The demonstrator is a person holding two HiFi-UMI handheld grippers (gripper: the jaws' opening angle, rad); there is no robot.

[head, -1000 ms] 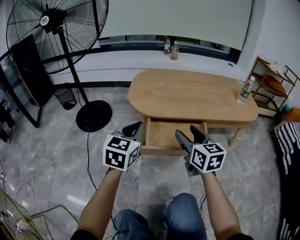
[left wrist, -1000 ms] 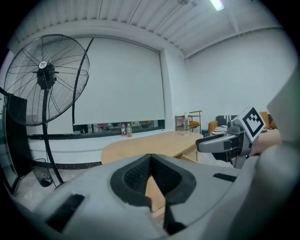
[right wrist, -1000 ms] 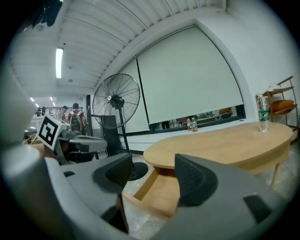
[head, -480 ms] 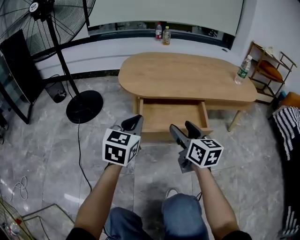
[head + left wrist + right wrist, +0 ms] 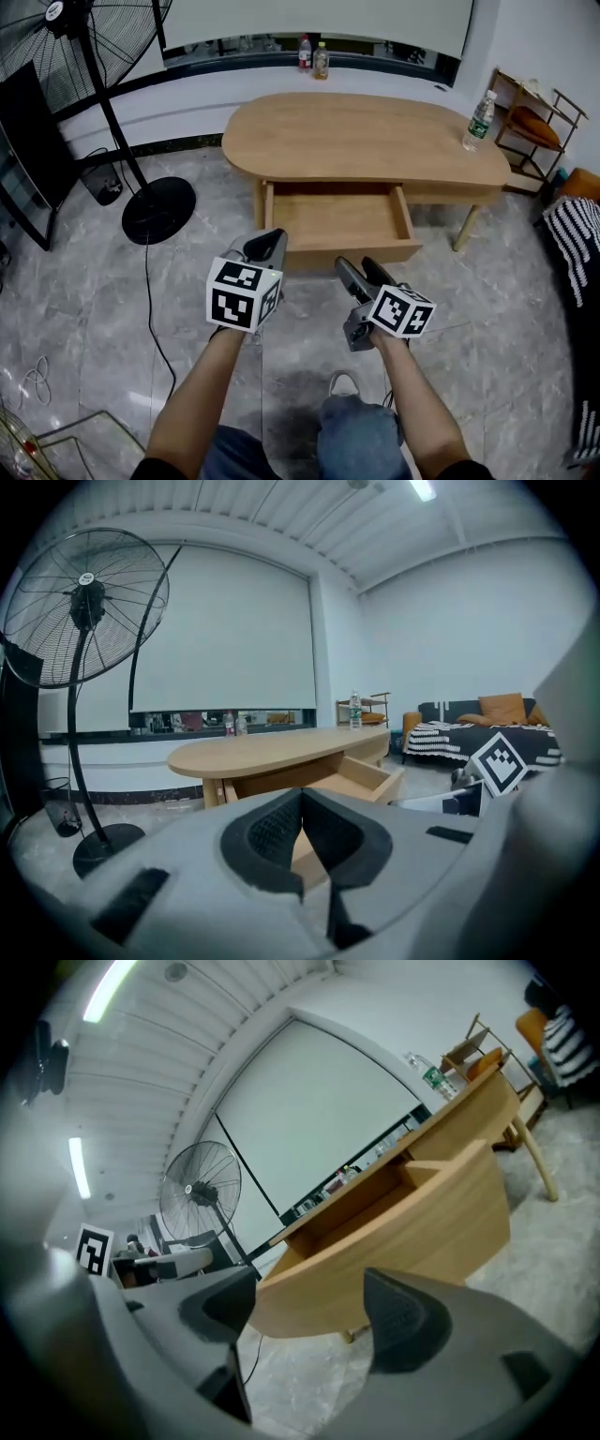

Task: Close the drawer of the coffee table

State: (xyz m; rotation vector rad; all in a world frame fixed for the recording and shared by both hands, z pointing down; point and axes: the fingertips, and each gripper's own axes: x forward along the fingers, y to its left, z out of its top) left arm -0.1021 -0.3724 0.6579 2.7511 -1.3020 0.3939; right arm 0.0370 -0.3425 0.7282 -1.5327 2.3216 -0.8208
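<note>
The oval wooden coffee table point(image 5: 366, 136) stands ahead with its drawer point(image 5: 337, 220) pulled out towards me, its inside bare. My left gripper point(image 5: 265, 246) hangs just short of the drawer front's left end; its pads meet at the tips, shut on nothing. In the left gripper view the left gripper point(image 5: 302, 799) points at the open drawer point(image 5: 366, 778). My right gripper point(image 5: 359, 274) hovers a little before the drawer front's middle, rolled sideways. Its jaws are opening, with nothing between them. The right gripper point(image 5: 314, 1307) looks at the drawer front point(image 5: 403, 1232) from close by.
A plastic bottle point(image 5: 480, 120) stands on the table's right end. A pedestal fan point(image 5: 159, 206) stands on the floor to the left, its cable point(image 5: 150, 291) trailing across the tiles. A wooden shelf point(image 5: 534, 122) and a striped blanket point(image 5: 577, 253) are at the right. My knee point(image 5: 361, 436) is below.
Both grippers have sunk lower and stand nearer the drawer front. The right gripper has rolled to one side and its jaws have widened. The drawer has stayed open.
</note>
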